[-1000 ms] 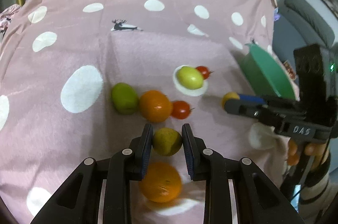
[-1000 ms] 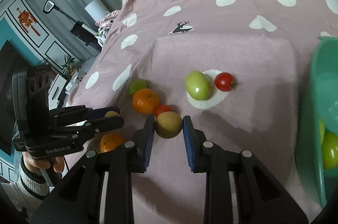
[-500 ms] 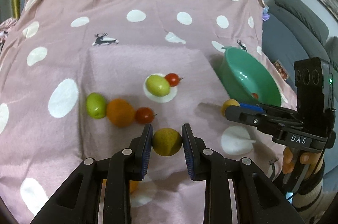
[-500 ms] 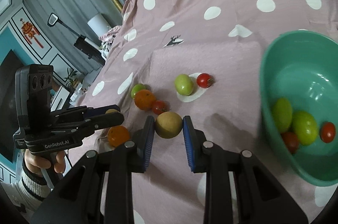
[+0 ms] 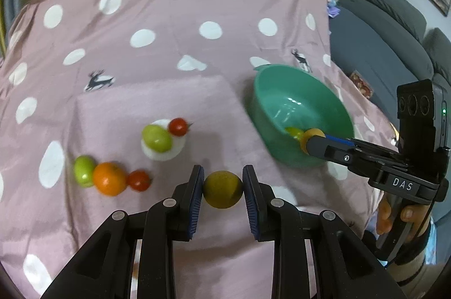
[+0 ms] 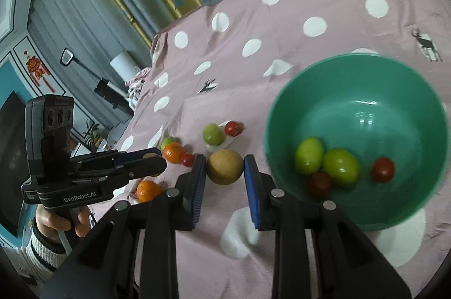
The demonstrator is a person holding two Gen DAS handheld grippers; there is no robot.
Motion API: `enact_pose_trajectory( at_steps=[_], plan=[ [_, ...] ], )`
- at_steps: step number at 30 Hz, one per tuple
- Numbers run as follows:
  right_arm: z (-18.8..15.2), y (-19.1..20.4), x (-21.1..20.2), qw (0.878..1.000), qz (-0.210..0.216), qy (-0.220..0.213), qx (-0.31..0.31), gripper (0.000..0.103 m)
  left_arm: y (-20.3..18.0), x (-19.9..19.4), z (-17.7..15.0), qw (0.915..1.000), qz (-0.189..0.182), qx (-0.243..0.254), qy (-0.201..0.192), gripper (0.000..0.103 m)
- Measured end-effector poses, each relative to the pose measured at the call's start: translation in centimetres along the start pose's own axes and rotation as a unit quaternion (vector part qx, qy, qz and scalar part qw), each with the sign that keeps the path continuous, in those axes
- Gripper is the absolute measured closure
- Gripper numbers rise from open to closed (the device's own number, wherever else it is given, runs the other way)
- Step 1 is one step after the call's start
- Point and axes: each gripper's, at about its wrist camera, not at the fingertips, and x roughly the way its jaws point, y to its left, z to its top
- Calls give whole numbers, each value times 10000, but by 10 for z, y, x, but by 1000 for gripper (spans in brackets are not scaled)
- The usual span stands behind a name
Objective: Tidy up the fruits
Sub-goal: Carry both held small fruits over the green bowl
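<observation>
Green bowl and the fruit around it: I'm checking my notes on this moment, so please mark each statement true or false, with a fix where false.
1. Each pair of tongs grips a round fruit. True: the left tongs hold an olive-yellow fruit, the right tongs a tan fruit.
2. The green bowl is empty. False: it holds two green fruits and two red ones.
3. An orange lies between a green fruit and a tomato. True.
4. Every loose fruit is already in the bowl. False: several lie on the pink cloth.
</observation>
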Motion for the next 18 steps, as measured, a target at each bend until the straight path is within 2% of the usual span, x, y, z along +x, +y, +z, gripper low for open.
enact_pose_trajectory(
  at_steps=[7,18],
  plan=[
    [3,-18,-21,9994,-131,-265,180,75,-22,6,14,9996,-149,211,-83,75],
    [1,-39,-32,9983,-270,-375,348,75,-56,24,37,9975,-383,580,-137,75]
  ],
)
